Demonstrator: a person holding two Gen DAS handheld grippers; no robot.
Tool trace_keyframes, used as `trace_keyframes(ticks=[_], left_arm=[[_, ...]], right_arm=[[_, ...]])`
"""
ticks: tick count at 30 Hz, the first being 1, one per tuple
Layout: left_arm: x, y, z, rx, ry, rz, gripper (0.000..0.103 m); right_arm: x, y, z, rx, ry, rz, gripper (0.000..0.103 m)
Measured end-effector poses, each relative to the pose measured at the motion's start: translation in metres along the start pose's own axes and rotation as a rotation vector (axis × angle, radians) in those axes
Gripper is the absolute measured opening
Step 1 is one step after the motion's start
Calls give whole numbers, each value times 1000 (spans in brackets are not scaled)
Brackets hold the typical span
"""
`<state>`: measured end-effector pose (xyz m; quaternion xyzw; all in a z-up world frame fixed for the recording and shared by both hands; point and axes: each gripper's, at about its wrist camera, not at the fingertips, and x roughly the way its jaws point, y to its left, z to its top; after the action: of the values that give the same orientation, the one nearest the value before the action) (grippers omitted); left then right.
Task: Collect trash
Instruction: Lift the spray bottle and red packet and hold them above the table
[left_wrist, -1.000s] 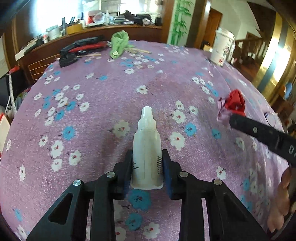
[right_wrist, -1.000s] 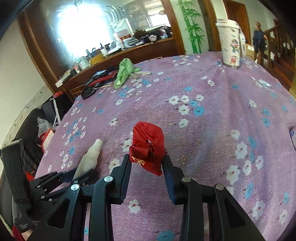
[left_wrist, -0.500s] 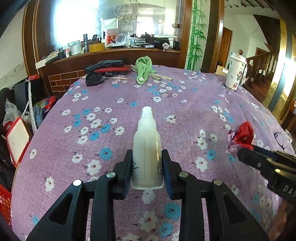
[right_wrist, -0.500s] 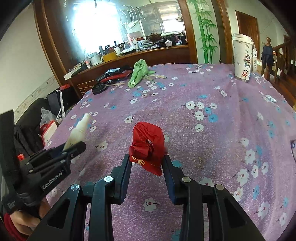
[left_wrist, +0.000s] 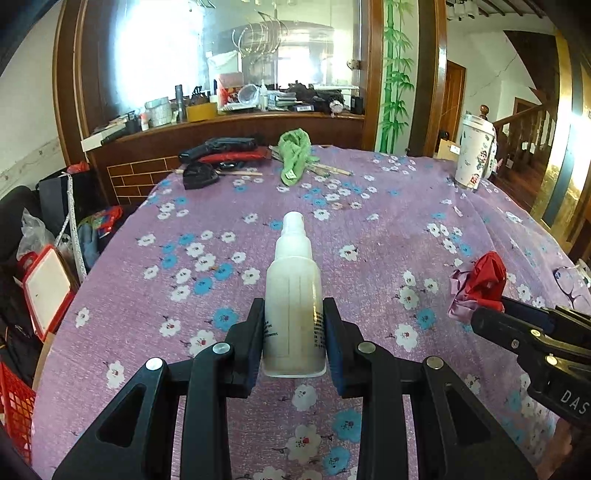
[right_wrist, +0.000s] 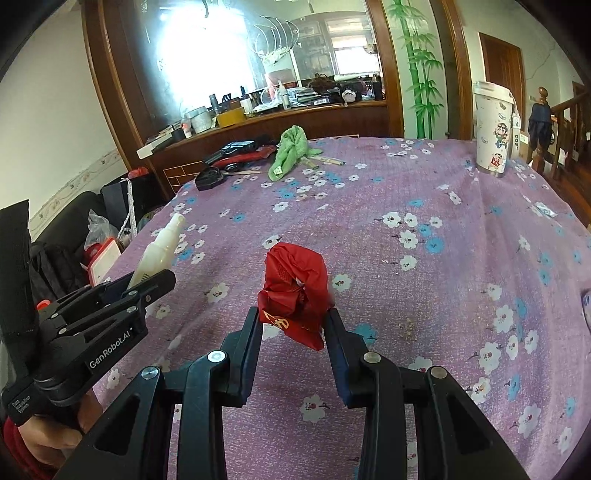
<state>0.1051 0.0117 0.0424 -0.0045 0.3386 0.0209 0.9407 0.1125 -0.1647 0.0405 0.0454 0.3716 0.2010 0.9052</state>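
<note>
Pretty bright daylight, mostly from the blown-out window (left_wrist: 155, 62) far ahead of both claws. Heavy fisheye bending plus dark vignette at corners. Golden glare off to the right; focus sharp.

table: covered in a purple cloth (left_wrist: 369, 236) with white and blue flowers
far edge, middle: crumpled green rag (left_wrist: 295, 155) lying over some thin sticks (left_wrist: 328, 169)
far left corner: black and red tools in a pile (left_wrist: 221, 153), small black pouch (left_wrist: 199, 176) just in front
far right corner: tall white cartoon cup (left_wrist: 474, 155), upright
right edge: glasses (left_wrist: 570, 284), partly cut off
</note>
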Motion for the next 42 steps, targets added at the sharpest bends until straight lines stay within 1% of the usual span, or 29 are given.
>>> trace_keyframes(ticks=[7,21,28,42], left_arm=[[-5,2,1,4,-34,46,29],[-8,3,2,12,-72,99,29],[-12,3,3,11,-95,114,29],[-18,4,5,3,-113,113,29]], right_arm=[[-2,2,-1,-8,-3,0,37],[-3,4,0,-13,-5,-4,37],[-3,3,0,-12,-6,-7,37],[-3,3,0,-23,-18,-23,37]])
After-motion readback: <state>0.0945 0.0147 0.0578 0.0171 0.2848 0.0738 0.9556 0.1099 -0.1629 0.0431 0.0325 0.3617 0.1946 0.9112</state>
